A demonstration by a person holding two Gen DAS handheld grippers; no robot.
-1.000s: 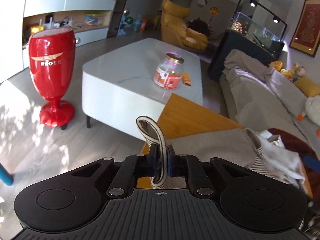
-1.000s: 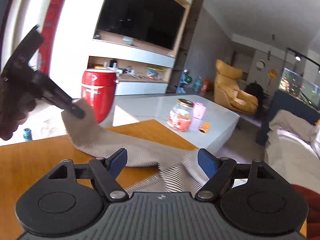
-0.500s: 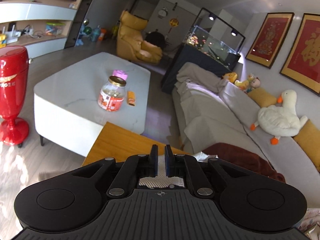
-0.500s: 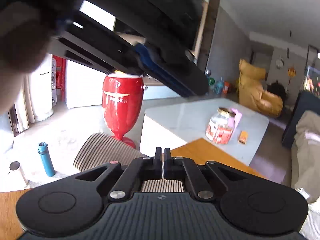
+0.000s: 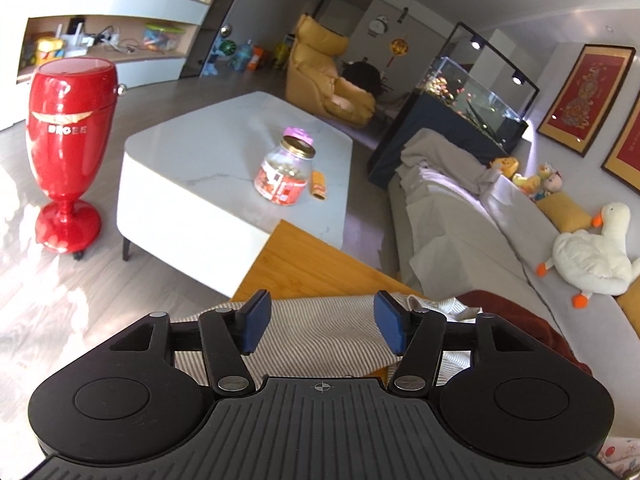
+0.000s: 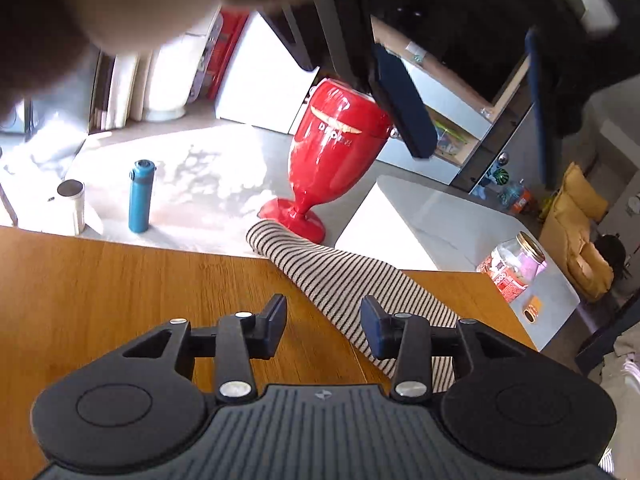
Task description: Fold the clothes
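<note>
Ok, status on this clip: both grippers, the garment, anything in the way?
Left gripper open, empty. Right gripper open, empty. Striped garment lying on the wooden table, one end over the far edge. Nothing in the way.

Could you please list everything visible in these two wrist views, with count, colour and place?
Striped garment: one, cream with dark stripes, on wooden table, end over far edge.
Wooden table: one, orange-brown, foreground.
Coffee table: one, white, beyond it.
Jar: one, clear, red label, gold lid, on coffee table.
Red urn: one, on floor.
Blue bottle: one, on floor.
Sofa: one, grey.
Plush goose: one, white, on sofa.
Yellow armchair: one, far back.
Left gripper: black, blue pads, open.
Right gripper: black, open.
</note>
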